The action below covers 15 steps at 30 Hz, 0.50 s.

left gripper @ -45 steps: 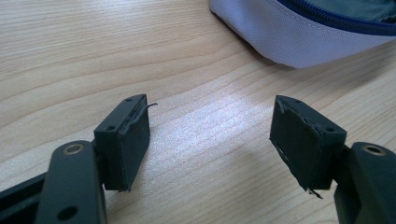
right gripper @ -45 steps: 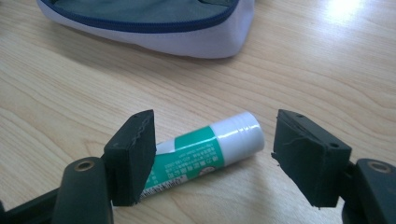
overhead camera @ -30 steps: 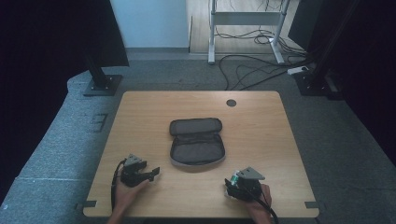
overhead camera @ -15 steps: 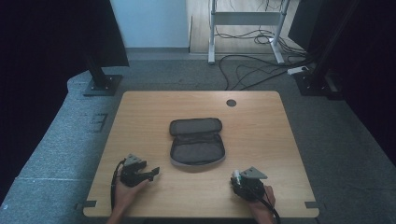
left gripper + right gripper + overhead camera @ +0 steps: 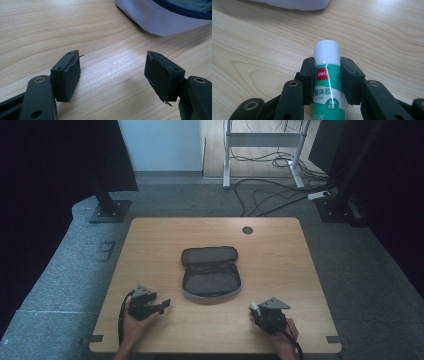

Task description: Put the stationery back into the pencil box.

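Right hand-held gripper [image 5: 257, 308] sits at about 5 o'clock on the worktop [image 5: 280, 260], near the front edge. In the right gripper view its jaws have just been closing and now clamp a glue stick [image 5: 327, 82] from both sides, pads pressed on the green label. White cap sticks out past the pads [image 5: 308, 75], pointing toward 12 o'clock in that view. The stick lies low over the wood; can't tell if it rests on it. In the high view the cap shows as a small white spot at the gripper's tip [image 5: 254, 306].

Left hand-held gripper [image 5: 162, 305] sits at about 7 o'clock on the worktop, held in the person's left hand [image 5: 134, 325]. Jaws spread wide, nothing between them, bare wood under the gap in the left gripper view.

An open pencil case [image 5: 210, 271] lies mid-worktop, lid flap folded back toward 12 o'clock, dark lining up. Its pale outer edge with a blue zip shows at 1 o'clock in the left gripper view [image 5: 165, 20] and at 12 o'clock in the right gripper view [image 5: 294, 3]. Both grippers are well apart from it, with clear wood between
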Motion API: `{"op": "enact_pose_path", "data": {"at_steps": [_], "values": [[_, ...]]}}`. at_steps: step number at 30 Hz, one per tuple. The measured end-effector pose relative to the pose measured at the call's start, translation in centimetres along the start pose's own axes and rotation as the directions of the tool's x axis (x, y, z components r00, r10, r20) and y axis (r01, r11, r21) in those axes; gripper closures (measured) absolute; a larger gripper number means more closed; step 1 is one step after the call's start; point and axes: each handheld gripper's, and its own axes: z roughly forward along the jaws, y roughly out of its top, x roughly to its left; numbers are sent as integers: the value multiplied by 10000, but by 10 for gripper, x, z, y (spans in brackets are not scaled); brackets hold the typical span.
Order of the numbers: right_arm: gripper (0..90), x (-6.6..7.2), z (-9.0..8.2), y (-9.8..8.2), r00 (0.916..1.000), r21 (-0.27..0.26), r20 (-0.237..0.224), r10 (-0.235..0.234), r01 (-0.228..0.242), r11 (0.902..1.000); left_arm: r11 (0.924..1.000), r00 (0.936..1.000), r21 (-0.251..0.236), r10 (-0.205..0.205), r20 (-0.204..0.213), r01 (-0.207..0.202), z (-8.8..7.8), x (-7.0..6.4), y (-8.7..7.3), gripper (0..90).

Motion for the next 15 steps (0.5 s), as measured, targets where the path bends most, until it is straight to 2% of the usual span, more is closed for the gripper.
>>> {"op": "enact_pose_path", "data": {"at_steps": [6,15], "values": [[647,-2,-2,1,9994,-39,-334,-5,4,10000,10000,10000,-1,1,21,-1,0,0,0,291],[647,-9,-11,6,9980,-551,-573,264,-296,9980,10000,10000,-4,-7,7,7,0,0,0,292]]}}
